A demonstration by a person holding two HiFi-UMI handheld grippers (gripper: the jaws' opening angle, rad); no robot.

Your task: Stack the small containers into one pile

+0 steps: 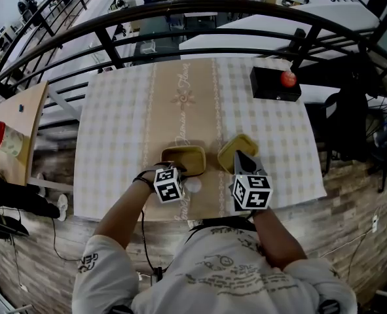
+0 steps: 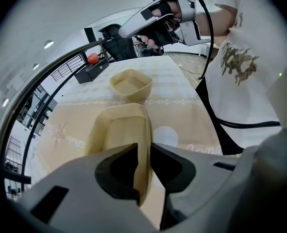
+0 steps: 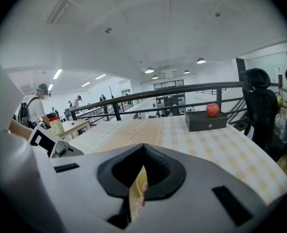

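Two small yellow containers sit on the beige runner near the table's front edge. The left container (image 1: 186,159) (image 2: 115,130) is rectangular, and my left gripper (image 1: 175,169) (image 2: 143,152) is shut on its near rim. The right container (image 1: 231,150) (image 2: 130,85) rests on the table a short way off. My right gripper (image 1: 239,156) (image 2: 133,27) (image 3: 143,152) hovers above that container, apart from it. Its jaws are shut, and only a thin yellow sliver shows through the slit between them.
A black box (image 1: 274,85) (image 3: 205,120) with a red apple (image 1: 288,78) (image 3: 212,109) on top stands at the far right of the table. A white disc (image 1: 192,185) (image 2: 166,136) lies between the grippers. A black railing (image 1: 180,8) runs behind the table.
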